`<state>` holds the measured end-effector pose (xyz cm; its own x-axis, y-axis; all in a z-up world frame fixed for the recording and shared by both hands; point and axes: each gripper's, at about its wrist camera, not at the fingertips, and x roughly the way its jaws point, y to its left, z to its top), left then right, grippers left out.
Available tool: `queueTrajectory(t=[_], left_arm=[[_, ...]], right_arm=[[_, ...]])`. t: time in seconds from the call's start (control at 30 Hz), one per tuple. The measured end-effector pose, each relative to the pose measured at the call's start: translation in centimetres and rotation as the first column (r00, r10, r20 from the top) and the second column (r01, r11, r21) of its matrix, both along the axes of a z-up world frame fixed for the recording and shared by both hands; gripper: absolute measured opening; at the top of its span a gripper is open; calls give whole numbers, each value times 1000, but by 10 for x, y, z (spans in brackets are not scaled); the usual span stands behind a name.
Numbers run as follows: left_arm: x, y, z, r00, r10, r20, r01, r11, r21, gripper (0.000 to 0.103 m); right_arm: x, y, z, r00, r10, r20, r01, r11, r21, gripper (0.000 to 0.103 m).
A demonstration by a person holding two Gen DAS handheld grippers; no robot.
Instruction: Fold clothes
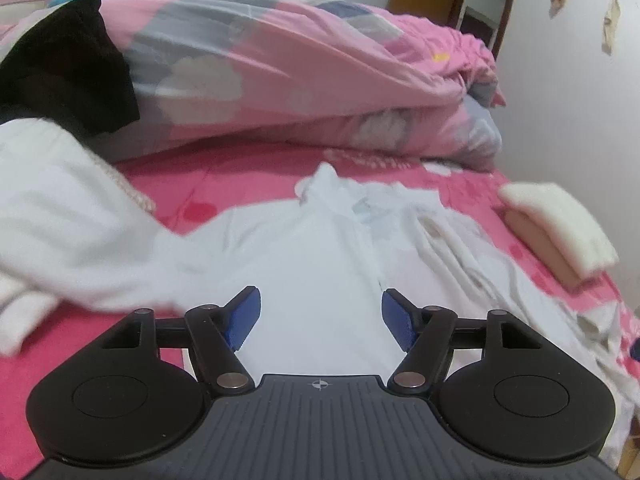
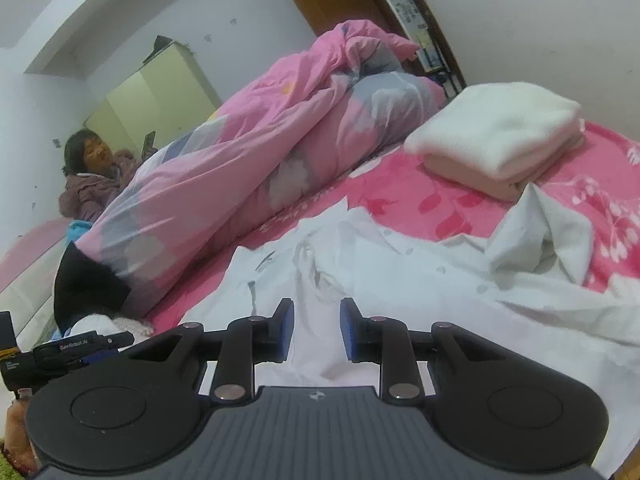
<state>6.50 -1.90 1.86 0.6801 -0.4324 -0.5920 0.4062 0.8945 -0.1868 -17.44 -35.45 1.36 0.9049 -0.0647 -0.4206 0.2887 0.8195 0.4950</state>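
Observation:
A white button shirt [image 1: 320, 248] lies spread on the pink bed [image 1: 224, 188], collar [image 1: 324, 184] toward the far side. My left gripper [image 1: 320, 300] hovers over its lower middle, jaws wide open and empty, the blue pads [image 1: 246, 320] apart from the cloth. In the right wrist view the same shirt [image 2: 380, 272] is rumpled, with a sleeve bunched up at the right [image 2: 536, 236]. My right gripper [image 2: 317, 308] sits above the shirt's front with a narrow gap between its pads and nothing pinched in it.
A folded cream and beige stack [image 2: 496, 128] [image 1: 560, 224] rests at the bed's far right. A rolled pink duvet [image 1: 280, 60] [image 2: 240, 160] runs along the back, a black garment [image 1: 68, 64] draped on it. More white clothes [image 1: 60, 208] lie left. A person [image 2: 92, 184] sits beyond.

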Motion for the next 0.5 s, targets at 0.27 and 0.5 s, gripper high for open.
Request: queueTrajectory(t=[0.27, 0.5], left_arm=[[-27, -24, -32, 1000, -15, -26, 17, 997, 69, 68], [-32, -46, -56, 999, -31, -39, 36, 990, 139, 68]], right_arm=[[-17, -13, -15, 1000, -7, 12, 6, 999, 41, 27], [-42, -31, -19, 997, -74, 11, 74, 996, 51, 27]])
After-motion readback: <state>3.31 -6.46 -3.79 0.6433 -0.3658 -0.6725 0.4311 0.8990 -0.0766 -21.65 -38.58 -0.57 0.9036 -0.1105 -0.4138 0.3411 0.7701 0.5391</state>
